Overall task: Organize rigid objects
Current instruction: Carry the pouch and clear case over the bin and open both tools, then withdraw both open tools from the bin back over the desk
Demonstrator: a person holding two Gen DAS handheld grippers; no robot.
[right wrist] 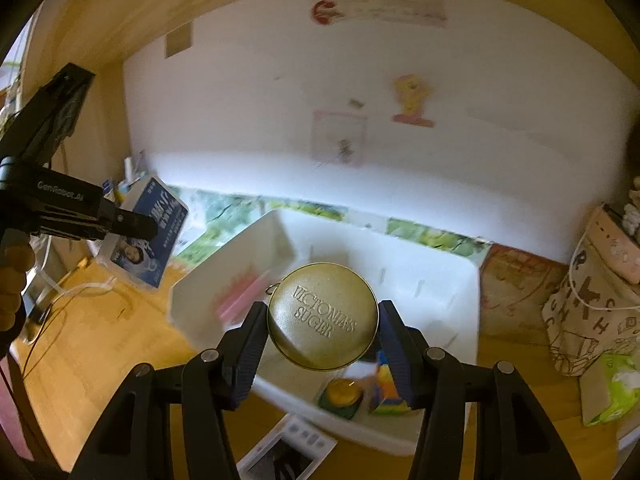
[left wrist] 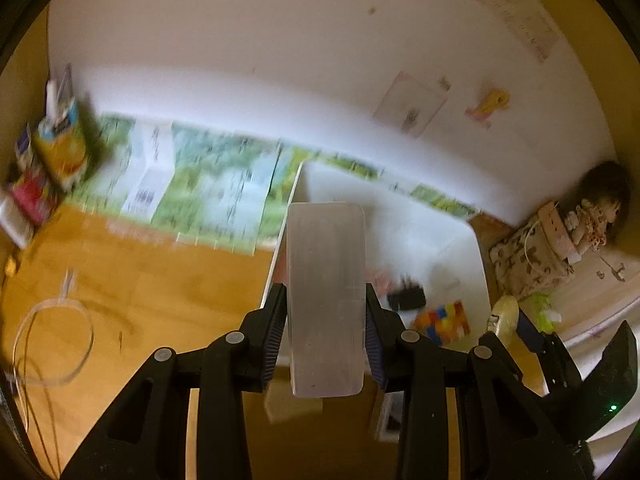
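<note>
My left gripper [left wrist: 326, 332] is shut on a flat white rectangular case [left wrist: 326, 296], held above the wooden desk at the left edge of the white bin [left wrist: 476, 248]. In the right wrist view the left gripper [right wrist: 136, 226] holds that case, which shows a blue printed face [right wrist: 154, 236], left of the bin [right wrist: 192, 284]. My right gripper [right wrist: 322, 340] is shut on a round gold tin [right wrist: 323, 317] with embossed lettering, held above the bin's near side. The right gripper [left wrist: 532, 332] shows in the left wrist view with the tin [left wrist: 505, 316] edge-on.
In the bin lie a colourful block toy [left wrist: 444, 322], a black item [left wrist: 406, 298], a pink item [right wrist: 240, 296], a yellow-lidded jar [right wrist: 344, 394] and a small box [right wrist: 386, 394]. Boxes [left wrist: 60, 144] stand at the left. A patterned bag [right wrist: 588, 312], a green packet [right wrist: 612, 392] and a white cable [left wrist: 52, 344] are nearby.
</note>
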